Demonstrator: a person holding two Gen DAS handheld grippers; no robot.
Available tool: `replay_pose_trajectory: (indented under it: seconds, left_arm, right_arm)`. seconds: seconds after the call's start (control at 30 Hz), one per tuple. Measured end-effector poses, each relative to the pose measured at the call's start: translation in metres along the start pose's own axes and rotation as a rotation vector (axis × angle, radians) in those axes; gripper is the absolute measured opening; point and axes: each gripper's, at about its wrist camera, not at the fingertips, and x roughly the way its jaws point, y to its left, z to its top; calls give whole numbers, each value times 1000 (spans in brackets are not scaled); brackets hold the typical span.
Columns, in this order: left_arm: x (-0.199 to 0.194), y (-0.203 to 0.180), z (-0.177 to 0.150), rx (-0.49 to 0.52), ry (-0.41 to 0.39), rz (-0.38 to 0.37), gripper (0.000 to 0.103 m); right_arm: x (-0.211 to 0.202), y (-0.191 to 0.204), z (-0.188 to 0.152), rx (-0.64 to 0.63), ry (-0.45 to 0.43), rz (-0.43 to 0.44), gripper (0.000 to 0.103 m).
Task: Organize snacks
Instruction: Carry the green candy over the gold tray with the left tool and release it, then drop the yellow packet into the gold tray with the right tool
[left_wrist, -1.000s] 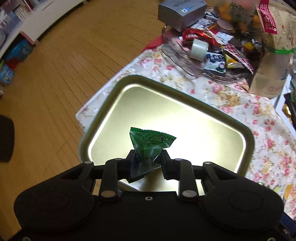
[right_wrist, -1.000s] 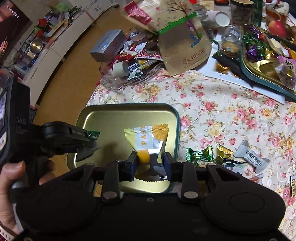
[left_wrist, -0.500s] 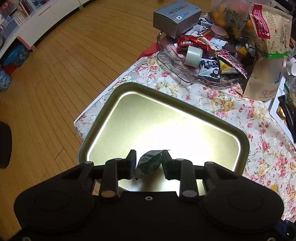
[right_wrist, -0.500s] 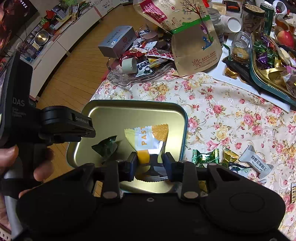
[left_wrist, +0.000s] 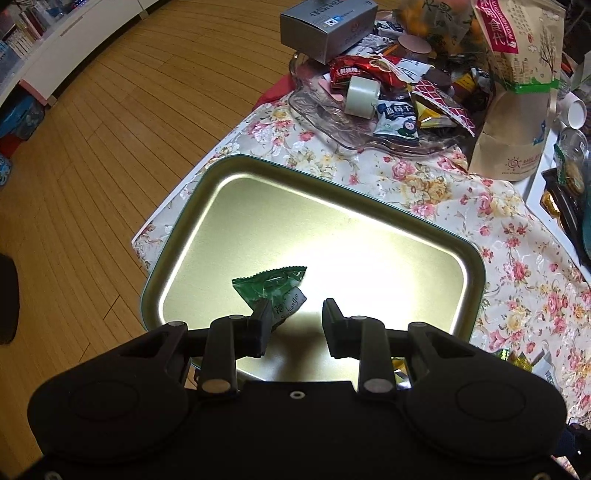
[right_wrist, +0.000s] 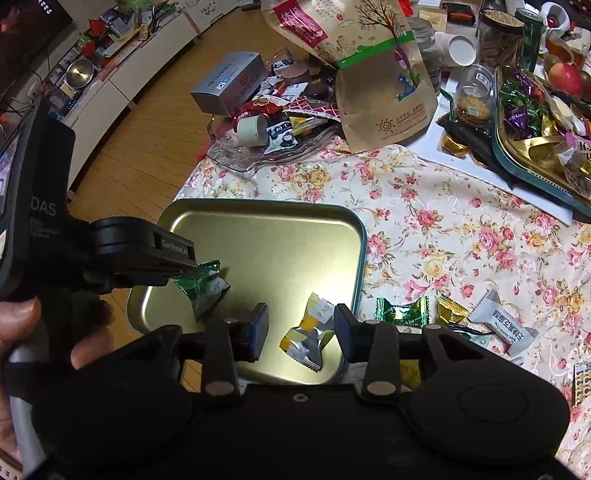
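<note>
2 wrist views, steep-down, share tin tray (left_wrist: 207, 206) (right_wrist: 354, 236).

The shallow gold-coloured metal tray with a dark green rim (right_wrist: 355, 236) sits on the floral tablecloth at the table's corner, rounded at its corners. Inside it, a crinkled green foil candy wrapper with serrated ends (left_wrist: 271, 286) lies toward the tray's near left part, tilted with one end raised. A yellow-and-silver sachet printed "PAS" (right_wrist: 308, 332) lies flat on the tray floor near its right wall. On the cloth just outside that wall lie a green-and-gold wrapped sweet (right_wrist: 400, 310), a gold wrapped sweet (right_wrist: 450, 310) and a white sachet with dark print (right_wrist: 508, 326), side by side.
</note>
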Motion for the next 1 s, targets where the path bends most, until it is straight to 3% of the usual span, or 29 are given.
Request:
replay_pose_trajectory:
  seconds: [0.5,0.8,1.0]
  left_arm:
    - [-3,-36,-9,102,20,-55,39]
    - [-7,-88,-33,194,40,-148,39]
    - [-7,-133,-58,309,65,-196,39]
  right_arm:
    - [2,-37,-8,116,56,-73,42]
    - [-15,-91,-10,253,56,-112,42]
    - [-29,-132,-15,355,50,-141,42]
